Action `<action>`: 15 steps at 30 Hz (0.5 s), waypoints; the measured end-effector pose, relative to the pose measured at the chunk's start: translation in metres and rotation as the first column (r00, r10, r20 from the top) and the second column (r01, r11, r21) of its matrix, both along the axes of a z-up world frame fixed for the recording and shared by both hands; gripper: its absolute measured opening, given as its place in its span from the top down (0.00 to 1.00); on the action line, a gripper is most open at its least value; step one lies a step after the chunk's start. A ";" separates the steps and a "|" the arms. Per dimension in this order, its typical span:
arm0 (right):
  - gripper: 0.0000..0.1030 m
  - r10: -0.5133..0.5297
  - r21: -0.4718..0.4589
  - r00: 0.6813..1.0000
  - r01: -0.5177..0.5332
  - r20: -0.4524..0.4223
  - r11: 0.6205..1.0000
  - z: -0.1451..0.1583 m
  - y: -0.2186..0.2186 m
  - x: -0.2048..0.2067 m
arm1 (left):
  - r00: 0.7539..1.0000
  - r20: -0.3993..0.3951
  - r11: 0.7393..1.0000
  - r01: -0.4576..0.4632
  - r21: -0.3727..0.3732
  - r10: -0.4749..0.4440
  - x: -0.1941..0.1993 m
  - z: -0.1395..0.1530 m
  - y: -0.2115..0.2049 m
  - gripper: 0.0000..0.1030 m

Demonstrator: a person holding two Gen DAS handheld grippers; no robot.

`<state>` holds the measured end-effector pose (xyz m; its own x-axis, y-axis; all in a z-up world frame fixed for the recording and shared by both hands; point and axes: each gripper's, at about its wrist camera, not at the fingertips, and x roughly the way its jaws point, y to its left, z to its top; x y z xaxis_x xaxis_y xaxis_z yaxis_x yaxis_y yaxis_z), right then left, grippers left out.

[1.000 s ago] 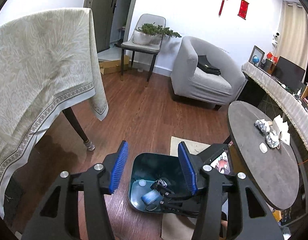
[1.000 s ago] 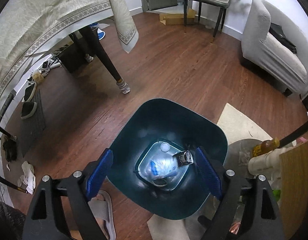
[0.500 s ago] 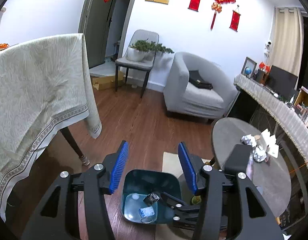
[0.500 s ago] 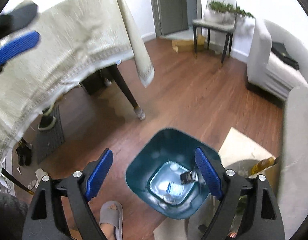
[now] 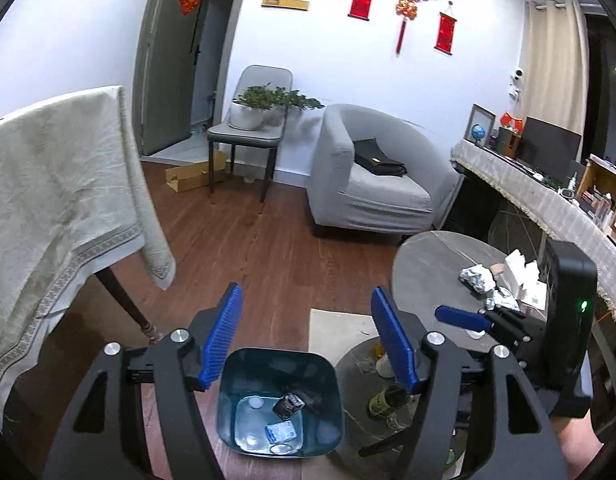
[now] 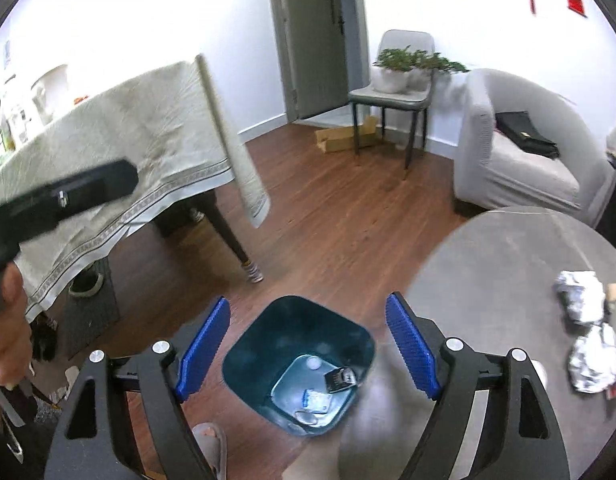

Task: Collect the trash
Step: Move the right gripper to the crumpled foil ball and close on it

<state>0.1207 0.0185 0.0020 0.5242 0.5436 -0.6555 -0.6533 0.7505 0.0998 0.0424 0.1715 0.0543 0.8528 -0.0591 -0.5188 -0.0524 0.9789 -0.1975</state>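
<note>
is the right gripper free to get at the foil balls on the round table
Probably yes. The right gripper is open and empty, and the crumpled foil balls lie uncovered on the round table to its right, with nothing between; it just needs to swing away from the teal bin.

Left gripper (image 5: 305, 336): jaws spread wide, blue pads facing each other, nothing between them — pointed forward and downward. Right gripper (image 6: 308, 344): likewise spread wide and empty, angled downward. In the left wrist view the right gripper sits to the right, one blue pad visible — its black body upright.
</note>
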 end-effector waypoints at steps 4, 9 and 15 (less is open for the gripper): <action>0.21 -0.041 -0.002 0.999 0.041 0.014 0.999 0.004 -0.027 0.005 | 0.999 -0.010 0.999 0.038 -0.010 -0.038 0.010 -0.003 -0.020 0.31; 0.21 -0.095 -0.011 0.995 0.096 0.034 0.995 0.008 -0.061 0.012 | 0.996 -0.023 0.996 0.087 -0.020 -0.087 0.024 -0.010 -0.048 0.30; 0.21 -0.138 -0.026 0.989 0.140 0.058 0.990 0.013 -0.094 0.021 | 0.988 -0.048 0.990 0.144 0.002 -0.144 0.039 -0.020 -0.084 0.30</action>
<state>0.1412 -0.0759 0.0149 0.6294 0.4435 -0.6381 -0.5466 0.8363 0.0422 0.0815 0.0874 0.0342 0.8099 -0.1766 -0.5593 0.0798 0.9779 -0.1932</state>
